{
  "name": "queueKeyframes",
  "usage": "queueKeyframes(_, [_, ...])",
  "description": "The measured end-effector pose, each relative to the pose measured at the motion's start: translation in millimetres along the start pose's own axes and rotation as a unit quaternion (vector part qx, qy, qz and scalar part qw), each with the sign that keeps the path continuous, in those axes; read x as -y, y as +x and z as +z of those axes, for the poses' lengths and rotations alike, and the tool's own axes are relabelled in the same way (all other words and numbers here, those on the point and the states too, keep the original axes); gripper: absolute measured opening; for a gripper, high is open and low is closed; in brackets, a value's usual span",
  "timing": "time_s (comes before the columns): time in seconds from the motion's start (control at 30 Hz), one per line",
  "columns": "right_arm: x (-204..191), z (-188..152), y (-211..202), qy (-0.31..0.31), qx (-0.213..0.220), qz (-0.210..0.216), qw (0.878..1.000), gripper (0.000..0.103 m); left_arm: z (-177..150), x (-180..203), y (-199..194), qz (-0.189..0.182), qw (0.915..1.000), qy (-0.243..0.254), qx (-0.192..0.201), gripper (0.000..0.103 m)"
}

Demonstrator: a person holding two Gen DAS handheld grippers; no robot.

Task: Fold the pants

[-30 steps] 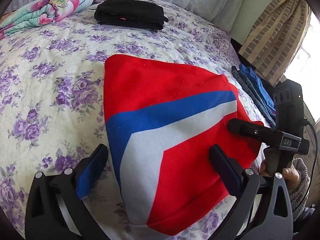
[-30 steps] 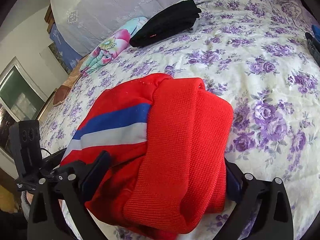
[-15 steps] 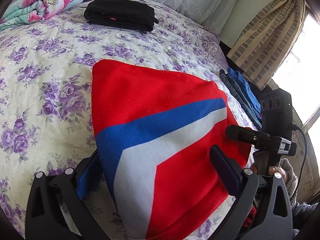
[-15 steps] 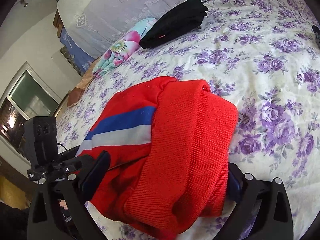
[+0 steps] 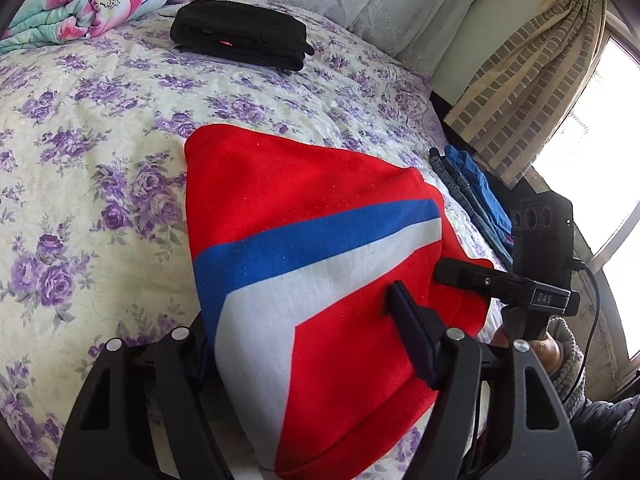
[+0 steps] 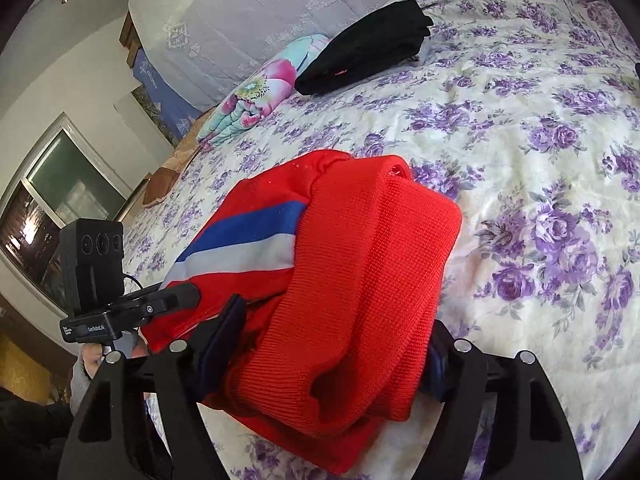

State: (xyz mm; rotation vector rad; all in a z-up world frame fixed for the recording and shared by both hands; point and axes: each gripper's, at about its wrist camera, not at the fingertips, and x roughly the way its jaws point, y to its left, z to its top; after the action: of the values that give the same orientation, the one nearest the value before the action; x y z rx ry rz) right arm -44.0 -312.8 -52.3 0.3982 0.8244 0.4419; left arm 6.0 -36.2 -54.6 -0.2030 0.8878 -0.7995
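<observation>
Where the red pants (image 5: 320, 264) lie folded on the bed (image 5: 100, 120), long axis across both grippers: left gripper (image 5: 304, 332) at striped end, right gripper (image 6: 332, 344) at ribbed end, both just closing onto cloth, pads pressing. Ribbed band seen only from right wrist; blue clothes (image 5: 476, 192) only from left.

A home bedroom — floral bedspread (image 5: 100, 128), rolled quilt (image 5: 80, 4), curtained window (image 5: 532, 80).

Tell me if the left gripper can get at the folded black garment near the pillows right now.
Probably not yet: the left gripper, jaws just closing, straddles the folded red pants, and the folded black garment lies beyond them across open floral bedspread.
</observation>
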Motion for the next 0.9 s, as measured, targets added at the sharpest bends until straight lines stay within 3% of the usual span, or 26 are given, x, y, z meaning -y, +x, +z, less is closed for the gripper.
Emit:
queueKeyframes(0.1, [-3.1,-0.1,0.1,-0.010,-0.012,-0.010,1.000,0.076,-0.4,5.1,-1.2,0.011,0.9998,0.018,-0.002,0.068])
queueKeyframes(0.23, [24.2,0.4,-7.0,0.068,-0.026,0.051,0.996,0.078,0.3,-5.3,1.3,-0.002,0.9999,-0.005,-0.014,0.075])
queueKeyframes(0.37, [33.7,0.8,-9.5,0.091,-0.039,0.084,0.991,0.079,0.7,-5.3,4.2,-0.003,0.9996,-0.002,-0.027,0.082])
queueKeyframes(0.47, [35.6,8.6,-3.1,0.104,-0.051,0.102,0.988,0.089,0.0,0.1,8.4,0.002,0.9994,0.012,-0.032,0.085])
queueKeyframes(0.53, [30.1,15.8,5.1,0.105,-0.065,0.091,0.988,0.096,1.1,5.7,11.7,0.010,0.9992,0.024,-0.032,0.086])
queueKeyframes(0.67, [7.4,13.9,14.5,0.065,-0.043,0.080,0.994,0.097,1.1,13.1,8.5,0.019,0.9989,0.038,-0.020,0.073])
queueKeyframes(0.73, [2.0,10.0,9.4,0.054,-0.029,0.094,0.994,0.093,1.4,12.3,1.6,0.017,0.9991,0.037,-0.009,0.063])
queueKeyframes(0.8, [6.9,9.4,3.7,0.069,-0.020,0.107,0.992,0.064,4.5,11.9,-5.5,0.011,0.9992,0.039,0.001,0.047])
queueKeyframes(0.83, [9.5,9.7,2.3,0.075,-0.018,0.106,0.991,0.056,6.9,12.5,-8.2,0.001,0.9992,0.040,0.005,0.033])
queueKeyframes(0.9, [7.0,12.5,1.6,0.059,-0.020,0.090,0.994,0.046,12.4,19.4,-8.9,0.003,0.9986,0.053,0.007,0.029])
